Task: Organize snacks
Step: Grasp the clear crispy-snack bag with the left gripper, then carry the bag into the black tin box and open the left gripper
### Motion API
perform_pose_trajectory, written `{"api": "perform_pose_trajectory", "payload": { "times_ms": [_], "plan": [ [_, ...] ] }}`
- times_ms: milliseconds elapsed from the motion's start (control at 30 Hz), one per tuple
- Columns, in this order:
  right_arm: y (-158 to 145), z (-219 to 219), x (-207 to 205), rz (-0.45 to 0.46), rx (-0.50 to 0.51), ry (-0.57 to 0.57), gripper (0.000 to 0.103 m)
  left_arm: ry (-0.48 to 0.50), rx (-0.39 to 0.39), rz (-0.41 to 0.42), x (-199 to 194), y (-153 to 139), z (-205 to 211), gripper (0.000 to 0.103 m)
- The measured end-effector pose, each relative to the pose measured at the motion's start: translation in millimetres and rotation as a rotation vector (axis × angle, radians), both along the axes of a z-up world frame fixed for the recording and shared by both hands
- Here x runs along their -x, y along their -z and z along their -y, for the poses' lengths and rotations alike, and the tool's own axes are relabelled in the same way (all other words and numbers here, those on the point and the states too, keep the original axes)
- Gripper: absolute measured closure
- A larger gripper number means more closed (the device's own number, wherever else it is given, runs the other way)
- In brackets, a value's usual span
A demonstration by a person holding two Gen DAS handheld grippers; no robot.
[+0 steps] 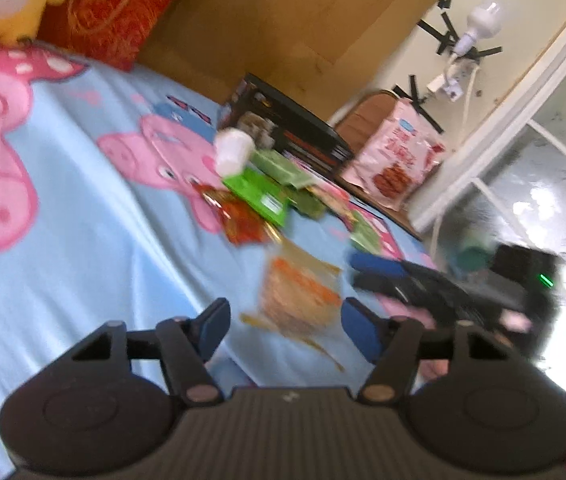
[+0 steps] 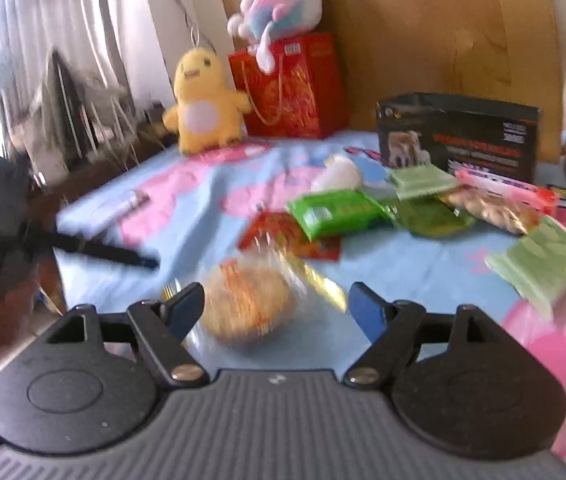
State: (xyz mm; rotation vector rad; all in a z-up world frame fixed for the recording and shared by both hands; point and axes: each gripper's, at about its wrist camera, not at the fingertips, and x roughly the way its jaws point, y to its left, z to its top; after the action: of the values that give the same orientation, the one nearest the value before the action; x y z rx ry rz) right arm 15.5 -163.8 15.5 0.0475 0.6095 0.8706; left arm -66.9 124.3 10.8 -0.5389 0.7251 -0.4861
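Note:
A clear packet with an orange-striped pastry (image 1: 297, 294) (image 2: 249, 300) lies on the blue cartoon-pig cloth, just ahead of both grippers. My left gripper (image 1: 283, 326) is open, the packet in front of its gap. My right gripper (image 2: 277, 306) is open, the packet between its fingertips; contact cannot be told. The right gripper also shows in the left wrist view (image 1: 379, 270). Behind lie a red packet (image 2: 283, 236), green packets (image 2: 335, 212), a pale green one (image 2: 543, 266), a nut packet (image 2: 495, 206), and a white cup (image 2: 337, 174). A black open box (image 2: 457, 136) stands at the back.
A yellow plush chick (image 2: 203, 98), a red gift bag (image 2: 289, 84) with a pink plush on top, and a wooden headboard (image 2: 423, 32) stand at the back. A pink snack bag (image 1: 397, 160) sits on a chair past the cloth's edge. A black strap (image 2: 99, 254) lies at left.

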Motion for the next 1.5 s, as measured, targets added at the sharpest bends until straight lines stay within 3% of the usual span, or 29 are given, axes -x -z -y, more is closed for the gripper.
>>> {"api": "perform_pose_trajectory", "payload": {
  "times_ms": [67,167,200,333,433,500,600,700,767,833,967,1200,1500],
  "plan": [
    [2.4,3.4,-18.5,-0.056,-0.043,0.026,0.025,0.04,0.018,-0.007,0.3,2.5,9.8,0.045],
    [16.8,0.2,-31.6,-0.156,-0.067,0.046,0.051,0.066,-0.017,-0.026,-8.5,6.7,27.5,0.051],
    [23.0,-1.9,-34.7,-0.208,-0.069,0.035,0.052,0.063,-0.027,-0.031,-10.7,8.7,30.0,0.052],
    [25.1,13.5,-9.9,-0.244,-0.126,-0.066,0.052,0.0,-0.064,-0.025,-20.4,11.2,27.5,0.054],
    [21.2,17.0,22.6,-0.183,-0.087,-0.141,0.048,-0.004,-0.029,-0.038,-29.2,9.9,22.5,0.054],
    [16.8,17.4,35.0,-0.121,-0.03,-0.125,0.038,0.0,-0.047,-0.018,-30.1,6.4,22.7,0.053],
    [13.5,10.4,38.6,-0.048,0.045,-0.089,0.036,-0.009,-0.07,0.011,-28.6,-0.1,21.2,0.048],
    [17.1,0.7,38.9,-0.021,0.094,-0.121,0.036,-0.024,-0.074,0.019,-31.1,-2.9,16.5,0.048],
    [22.9,-1.9,37.3,0.006,0.117,-0.144,0.036,-0.021,-0.077,0.002,-37.4,1.5,15.2,0.051],
    [24.7,-15.2,36.9,0.048,0.151,-0.142,0.036,0.016,-0.085,-0.052,-44.7,12.1,21.7,0.071],
    [27.3,-34.2,39.9,0.118,0.206,-0.103,0.05,0.032,-0.096,-0.002,-35.9,8.4,30.4,0.072],
    [9.2,-24.7,32.8,0.151,0.14,-0.052,0.053,0.062,-0.107,0.114,-59.4,-31.4,39.1,0.072],
    [-28.6,-5.4,-37.2,0.224,0.075,0.129,0.053,0.044,-0.126,0.216,-167.0,-76.8,75.7,0.072]
  ]
}}
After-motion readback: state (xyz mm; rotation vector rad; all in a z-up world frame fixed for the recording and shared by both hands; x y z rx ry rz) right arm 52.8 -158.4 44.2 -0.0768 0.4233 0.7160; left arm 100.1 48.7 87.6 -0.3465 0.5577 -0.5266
